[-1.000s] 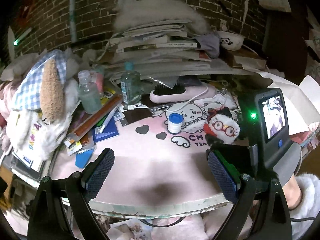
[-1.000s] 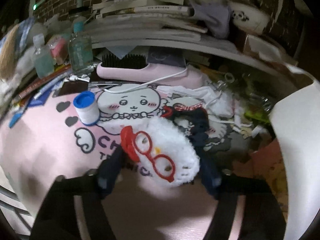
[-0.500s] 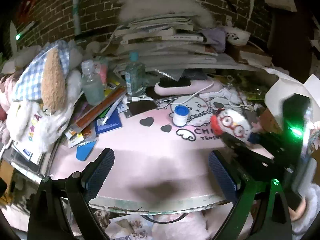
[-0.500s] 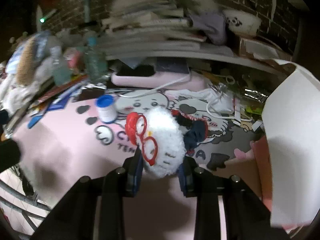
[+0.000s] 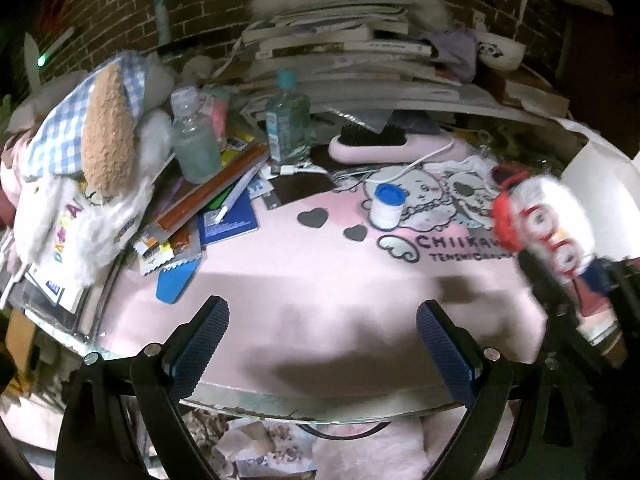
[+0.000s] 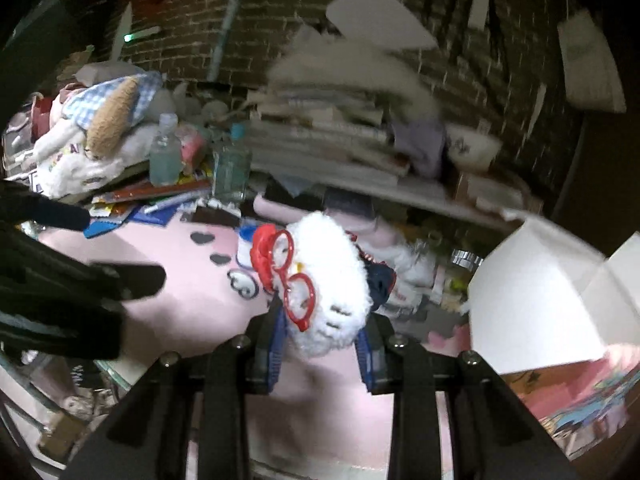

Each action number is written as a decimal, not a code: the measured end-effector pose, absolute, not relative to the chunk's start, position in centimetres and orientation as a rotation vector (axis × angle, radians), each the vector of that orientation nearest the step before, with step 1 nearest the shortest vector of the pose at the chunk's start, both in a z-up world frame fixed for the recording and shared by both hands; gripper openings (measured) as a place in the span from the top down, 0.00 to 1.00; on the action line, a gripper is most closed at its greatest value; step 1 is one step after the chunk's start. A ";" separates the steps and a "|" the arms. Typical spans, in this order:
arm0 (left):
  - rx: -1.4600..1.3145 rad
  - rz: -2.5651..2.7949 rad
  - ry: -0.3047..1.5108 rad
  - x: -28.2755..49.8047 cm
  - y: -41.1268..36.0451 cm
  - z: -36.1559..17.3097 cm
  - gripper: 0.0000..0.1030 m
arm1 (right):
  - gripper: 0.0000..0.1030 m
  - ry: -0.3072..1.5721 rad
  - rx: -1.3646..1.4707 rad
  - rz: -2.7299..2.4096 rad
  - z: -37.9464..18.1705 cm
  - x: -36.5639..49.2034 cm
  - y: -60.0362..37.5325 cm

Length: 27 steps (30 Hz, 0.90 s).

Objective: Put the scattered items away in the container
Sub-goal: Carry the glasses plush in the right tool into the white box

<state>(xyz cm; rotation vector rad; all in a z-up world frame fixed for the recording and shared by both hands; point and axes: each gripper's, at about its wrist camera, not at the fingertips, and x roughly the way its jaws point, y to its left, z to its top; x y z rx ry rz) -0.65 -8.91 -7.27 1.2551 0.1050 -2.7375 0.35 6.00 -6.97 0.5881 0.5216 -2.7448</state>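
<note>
My right gripper is shut on a white plush toy with red glasses and holds it in the air above the pink mat. The toy also shows at the right in the left wrist view, blurred. A white box stands open to the right of the toy. My left gripper is open and empty above the mat's near edge. A small white spool with a blue cap stands on the mat.
At the left lie a large plush, two clear bottles, books and packets. A pink hairbrush with a white cable lies at the back, under a tall stack of books. A brick wall stands behind.
My right gripper has closed on the plush toy, lifted it off the mat and carried it right, toward the white box. My left gripper has stayed open above the mat's edge.
</note>
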 end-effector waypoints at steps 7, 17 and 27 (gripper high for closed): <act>1.268 -2.782 0.089 -1.1 -7.6 -7.0 0.09 | 0.74 0.515 0.528 -2.837 -3.3 0.4 8.3; 1.287 -2.837 0.041 -1.9 -5.4 -6.8 0.09 | 0.73 0.589 0.794 -2.897 1.9 -2.6 18.1; 1.284 -2.837 0.030 -1.8 -5.2 -6.7 0.09 | 0.73 0.470 1.337 -2.713 0.5 -8.7 25.2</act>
